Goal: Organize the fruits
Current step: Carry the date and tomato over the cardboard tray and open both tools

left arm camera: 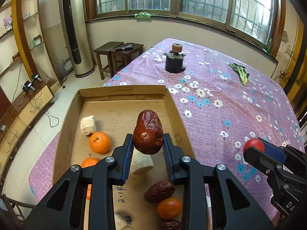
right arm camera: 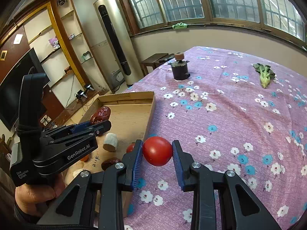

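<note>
At the far left, the cardboard box (left arm camera: 122, 95) sits on the table's (left arm camera: 230, 103) near-left edge, holding oranges (left arm camera: 99, 142), pale cut chunks (left arm camera: 87, 125) and dark red dates (left arm camera: 159, 190). Over its floor hangs the left claw (left arm camera: 148, 143), closed on a date (left arm camera: 148, 132) gripped across its waist; the date's long axis stands roughly upright between the blue pads, clear of the fruit beneath. Its drop is straight down, and the bare cardboard toward the box's far end looks like the safest landing place.

Just right of the box, outside its right wall, the right claw (right arm camera: 157, 152) pinches a tomato (right arm camera: 157, 151) above the flowered cloth, pads touching both sides. The tomato is not yet in the box: the box lies to this claw's left, so the move likely needed is a short sideways carry over the wall. The left claw already occupies that airspace, so a clash is possible unless it releases first.

Farther right and well back, a dark jar (right arm camera: 180, 71) and a leafy green (right arm camera: 265, 74) lie untouched.
</note>
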Tool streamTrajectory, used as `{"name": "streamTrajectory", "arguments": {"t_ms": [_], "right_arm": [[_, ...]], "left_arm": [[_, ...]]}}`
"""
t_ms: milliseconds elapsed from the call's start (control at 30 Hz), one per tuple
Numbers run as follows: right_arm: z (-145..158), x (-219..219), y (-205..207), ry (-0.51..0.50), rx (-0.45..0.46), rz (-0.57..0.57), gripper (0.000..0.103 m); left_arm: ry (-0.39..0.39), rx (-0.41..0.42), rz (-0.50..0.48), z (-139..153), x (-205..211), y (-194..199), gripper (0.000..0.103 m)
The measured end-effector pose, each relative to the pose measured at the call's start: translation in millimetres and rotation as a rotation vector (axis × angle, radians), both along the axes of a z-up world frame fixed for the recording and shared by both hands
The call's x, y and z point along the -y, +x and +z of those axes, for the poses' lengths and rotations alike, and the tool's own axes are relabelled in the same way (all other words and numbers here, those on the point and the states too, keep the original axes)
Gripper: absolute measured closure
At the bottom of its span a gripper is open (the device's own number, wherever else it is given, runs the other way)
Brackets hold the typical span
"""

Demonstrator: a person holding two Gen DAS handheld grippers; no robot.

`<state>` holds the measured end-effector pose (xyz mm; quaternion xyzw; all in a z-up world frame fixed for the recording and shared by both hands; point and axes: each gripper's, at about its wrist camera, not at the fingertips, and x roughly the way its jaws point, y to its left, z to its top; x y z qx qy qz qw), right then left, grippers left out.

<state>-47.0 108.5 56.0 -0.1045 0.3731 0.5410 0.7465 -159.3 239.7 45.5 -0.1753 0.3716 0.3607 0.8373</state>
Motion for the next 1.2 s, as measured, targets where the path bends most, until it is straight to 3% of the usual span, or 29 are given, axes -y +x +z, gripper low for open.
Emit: {"name": "streamTrajectory", "arguments": {"t_ms": [667, 1200], "right_arm": [[0, -42, -12, -0.015, 0.01, 0.065, 0.072], [-10, -94, -13, -0.043, -0.008, 0.128, 0.072]], "left_arm": [[0.01, -0.003, 0.059, 2, -41, -19, 0.075], [-0.045, 0.005, 0.077, 6, -91, -21, 0.075]]}}
